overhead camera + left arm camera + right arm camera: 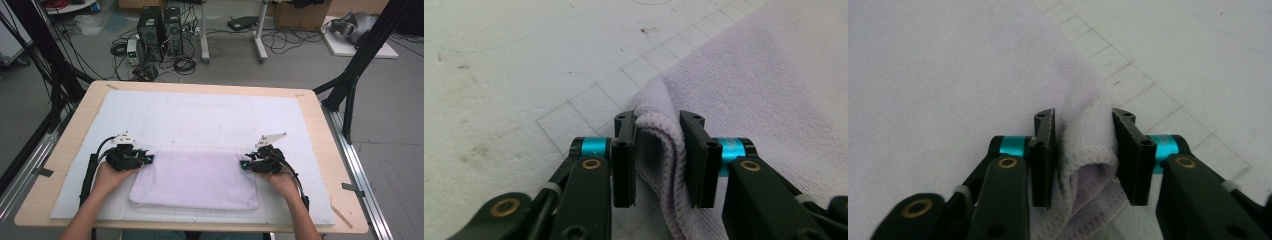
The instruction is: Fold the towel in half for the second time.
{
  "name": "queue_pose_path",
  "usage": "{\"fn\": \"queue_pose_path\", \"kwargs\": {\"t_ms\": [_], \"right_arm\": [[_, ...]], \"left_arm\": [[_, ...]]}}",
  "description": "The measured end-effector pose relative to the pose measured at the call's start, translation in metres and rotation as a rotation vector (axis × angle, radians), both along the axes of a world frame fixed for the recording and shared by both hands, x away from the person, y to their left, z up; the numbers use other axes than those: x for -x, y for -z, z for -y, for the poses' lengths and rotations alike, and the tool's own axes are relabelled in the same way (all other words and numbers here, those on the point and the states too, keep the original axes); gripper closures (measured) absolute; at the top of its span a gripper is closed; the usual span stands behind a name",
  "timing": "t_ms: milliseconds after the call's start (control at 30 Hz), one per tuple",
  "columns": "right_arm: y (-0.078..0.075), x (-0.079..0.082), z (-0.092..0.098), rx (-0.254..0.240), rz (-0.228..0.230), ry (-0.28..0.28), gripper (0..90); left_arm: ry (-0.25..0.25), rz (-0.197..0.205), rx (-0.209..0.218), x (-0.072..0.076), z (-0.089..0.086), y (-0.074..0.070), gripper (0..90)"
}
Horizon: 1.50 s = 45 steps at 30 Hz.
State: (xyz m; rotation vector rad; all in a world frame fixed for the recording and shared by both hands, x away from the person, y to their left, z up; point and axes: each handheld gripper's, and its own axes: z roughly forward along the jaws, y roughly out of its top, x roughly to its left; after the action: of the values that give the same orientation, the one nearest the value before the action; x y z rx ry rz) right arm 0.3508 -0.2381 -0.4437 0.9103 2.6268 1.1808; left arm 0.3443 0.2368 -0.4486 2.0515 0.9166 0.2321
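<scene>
The folded lilac towel lies flat on the white mat covering the counter, directly between the two tools.

Left tool: held in the person's left hand, positioned at the towel's far left corner. In the left gripper view, the left tool has the corner of the towel bunched up between its jaws. The folded hem rises from the mat and touches the inner faces of both pads, so the jaws are pinching the corner, with the stacked layers of cloth filling the gap. The gridded mat lies ahead of and to the left of the jaws.

Right tool: held in the right hand, positioned at the towel's far right corner. In the right gripper view, the right tool has the towel corner rolled between its jaws. The cloth presses against both pads; the jaws are pinching it. The mat lies ahead of and to the right of the jaws.

Both tools point inward toward each other, with the towel's far edge running between them.
</scene>
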Motion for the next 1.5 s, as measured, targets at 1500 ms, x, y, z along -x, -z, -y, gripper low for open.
{"fn": "queue_pose_path", "kwargs": {"t_ms": [1500], "right_arm": [[-0.071,-0.092,-0.016,-0.002,0.13,0.132,52.0]], "left_arm": [[-0.185,0.156,-0.125,-0.071,0.008,-0.063,51.0]]}}
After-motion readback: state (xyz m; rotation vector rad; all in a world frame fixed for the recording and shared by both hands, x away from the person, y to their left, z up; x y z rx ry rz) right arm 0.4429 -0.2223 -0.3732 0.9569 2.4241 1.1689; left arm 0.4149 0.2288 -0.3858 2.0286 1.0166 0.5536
